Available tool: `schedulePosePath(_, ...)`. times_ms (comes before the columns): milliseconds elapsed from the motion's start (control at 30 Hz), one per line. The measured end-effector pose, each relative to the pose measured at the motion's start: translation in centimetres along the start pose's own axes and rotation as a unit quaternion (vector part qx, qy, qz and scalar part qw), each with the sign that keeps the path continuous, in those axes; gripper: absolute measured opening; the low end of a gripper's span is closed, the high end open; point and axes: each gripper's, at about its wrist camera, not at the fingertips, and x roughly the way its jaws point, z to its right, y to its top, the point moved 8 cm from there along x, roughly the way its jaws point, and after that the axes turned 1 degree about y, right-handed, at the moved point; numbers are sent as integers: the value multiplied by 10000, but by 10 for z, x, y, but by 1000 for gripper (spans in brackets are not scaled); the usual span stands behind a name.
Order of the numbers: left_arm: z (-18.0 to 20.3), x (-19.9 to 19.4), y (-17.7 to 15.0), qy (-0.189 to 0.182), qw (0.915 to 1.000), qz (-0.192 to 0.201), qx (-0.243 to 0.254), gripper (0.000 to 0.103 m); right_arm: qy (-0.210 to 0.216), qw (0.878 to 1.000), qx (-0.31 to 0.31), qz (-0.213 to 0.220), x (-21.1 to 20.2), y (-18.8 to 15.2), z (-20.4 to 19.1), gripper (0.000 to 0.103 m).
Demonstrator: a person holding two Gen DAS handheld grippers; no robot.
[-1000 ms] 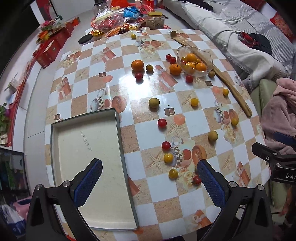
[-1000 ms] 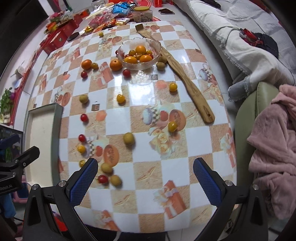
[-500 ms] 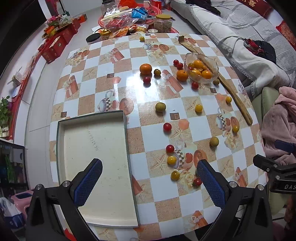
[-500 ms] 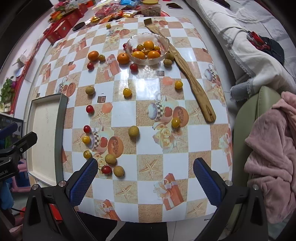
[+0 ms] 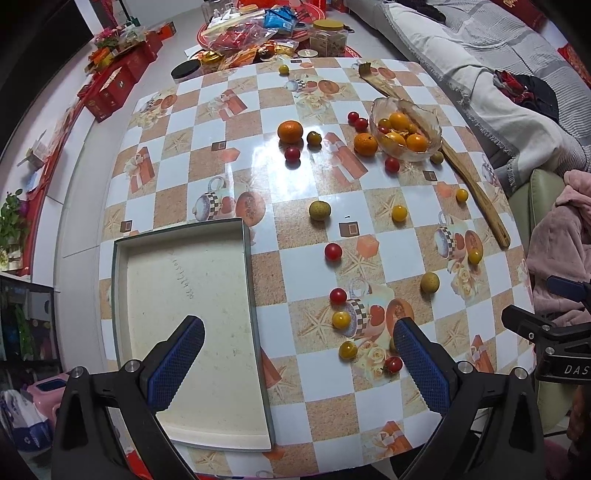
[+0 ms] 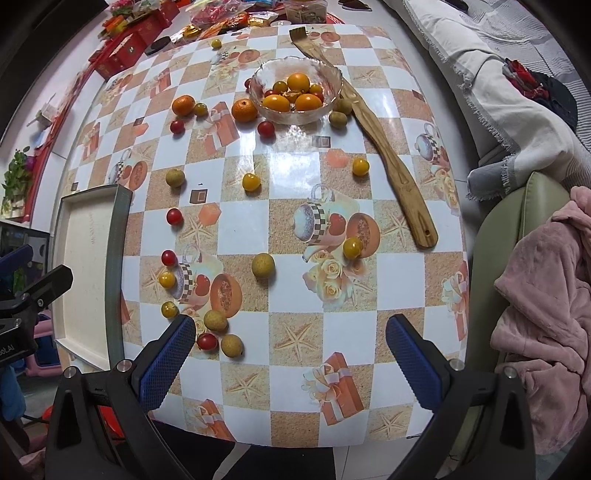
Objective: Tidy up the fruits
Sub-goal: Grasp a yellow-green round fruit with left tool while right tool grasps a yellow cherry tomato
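Small red, yellow and olive fruits lie scattered on the checkered table (image 5: 236,129). A glass bowl (image 5: 433,125) at the far right holds several orange and yellow fruits; it also shows in the right wrist view (image 6: 295,110). Two mandarins (image 5: 290,131) lie left of the bowl. An empty cream tray (image 5: 192,295) lies at the near left. My left gripper (image 5: 298,358) is open and empty, high above the tray's right edge. My right gripper (image 6: 291,356) is open and empty above the table's near edge, near a red tomato (image 6: 207,341).
A long wooden spatula (image 6: 388,155) lies along the table's right side. A sofa with a grey blanket (image 5: 491,55) and pink cloth (image 6: 546,288) stands to the right. Snack bags and a jar (image 5: 328,33) crowd the far edge. Red boxes (image 5: 110,88) stand on the floor at left.
Both grippers have risen and pulled back, so more of the table shows. Nothing on the table has moved. Both stay open.
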Motion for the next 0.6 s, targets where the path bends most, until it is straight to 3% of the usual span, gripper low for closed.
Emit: schedulePosePath(600,4,18,8,48,9997,-210,96,103,-31,9997,178,-182,16,2,11,103)
